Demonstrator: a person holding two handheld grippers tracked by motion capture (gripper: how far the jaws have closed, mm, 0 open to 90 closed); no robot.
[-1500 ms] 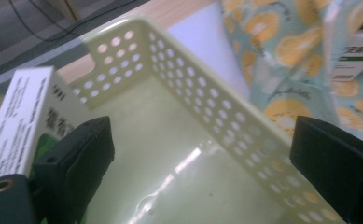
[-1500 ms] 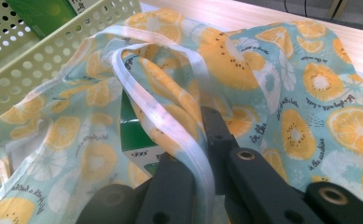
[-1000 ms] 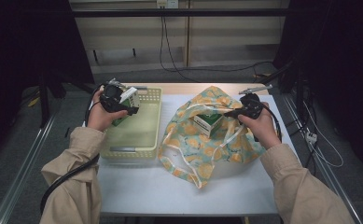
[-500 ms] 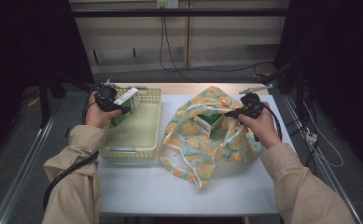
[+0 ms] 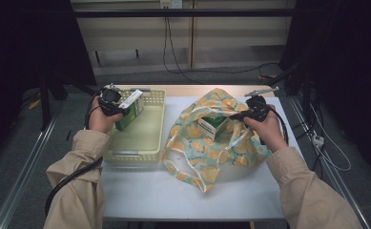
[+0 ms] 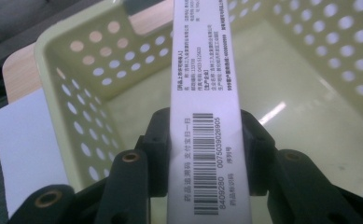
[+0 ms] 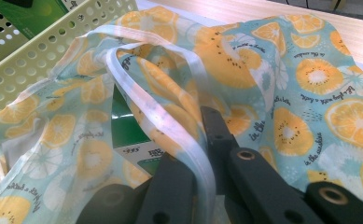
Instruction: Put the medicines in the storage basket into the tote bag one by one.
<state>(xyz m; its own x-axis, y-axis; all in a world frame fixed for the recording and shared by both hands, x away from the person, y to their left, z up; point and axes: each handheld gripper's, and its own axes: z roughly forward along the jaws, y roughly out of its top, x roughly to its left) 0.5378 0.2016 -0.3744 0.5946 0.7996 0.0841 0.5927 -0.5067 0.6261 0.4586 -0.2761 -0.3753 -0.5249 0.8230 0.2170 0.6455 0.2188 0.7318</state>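
Second box (image 5: pixel 212 127) half buried in bag (image 5: pixel 221 143); held box (image 6: pixel 207 107) cut by frame top; print too small.

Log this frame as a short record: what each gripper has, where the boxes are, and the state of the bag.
left gripper: jaws have just been closing, pads now on a green and white box held over the basket
right gripper: shut on the bag handle, lifting the bag's edge
basket: pale yellow, perforated, left part of the table
bag: orange-slice print, lying on the table, mouth held open
second box: green and white, inside the bag's mouth
table: white top
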